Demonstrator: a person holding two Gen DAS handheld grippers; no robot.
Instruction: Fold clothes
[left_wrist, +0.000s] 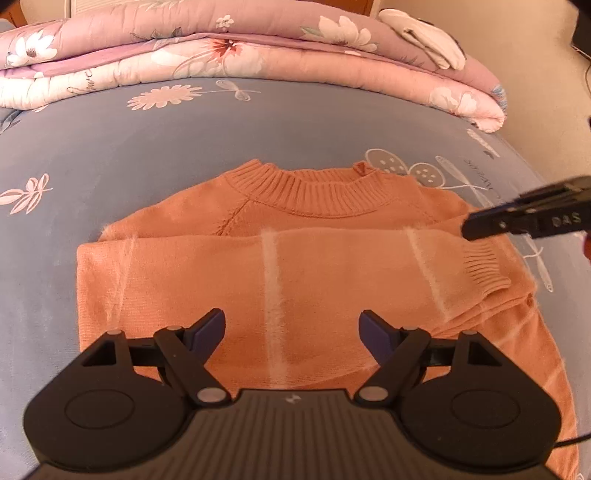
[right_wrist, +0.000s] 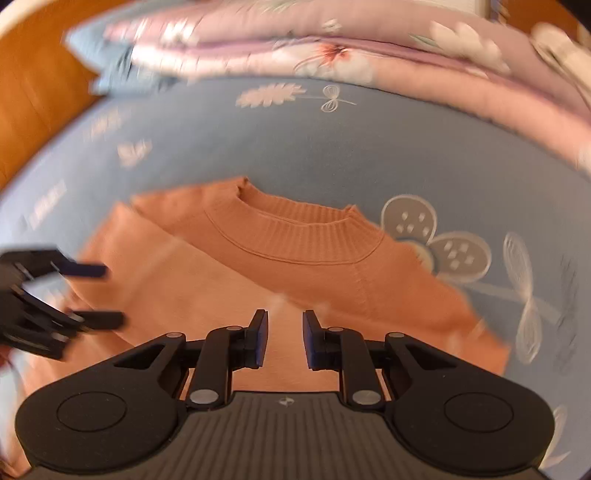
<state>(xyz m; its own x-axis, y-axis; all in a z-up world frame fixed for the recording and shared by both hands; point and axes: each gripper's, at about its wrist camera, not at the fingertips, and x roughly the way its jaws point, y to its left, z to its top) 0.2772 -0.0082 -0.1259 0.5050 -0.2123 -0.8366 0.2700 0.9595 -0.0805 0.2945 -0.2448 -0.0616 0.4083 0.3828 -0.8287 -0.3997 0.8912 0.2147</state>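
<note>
Left gripper (left_wrist: 291, 332): hovering over the lower body of the sweater (left_wrist: 295, 266), fingers (left_wrist: 210, 326) standing wide apart, gripping nothing.
Right gripper (right_wrist: 284, 339): hanging over the sweater's folded sleeve, fingers (right_wrist: 258, 339) set at a narrow gap, nothing between them; in the left wrist view it is showing at the sweater's right edge (left_wrist: 524, 221), just beside the ribbed cuff (left_wrist: 484, 269).
Sweater: orange knit, lying flat on the bed (left_wrist: 147, 155), collar (left_wrist: 314, 188) pointing away from both cameras, one sleeve lying folded across the chest.
Quilt (left_wrist: 221, 55): pink floral, sitting folded beyond the sweater's collar, well apart from it.
Right wrist view: blurring at the edges.
</note>
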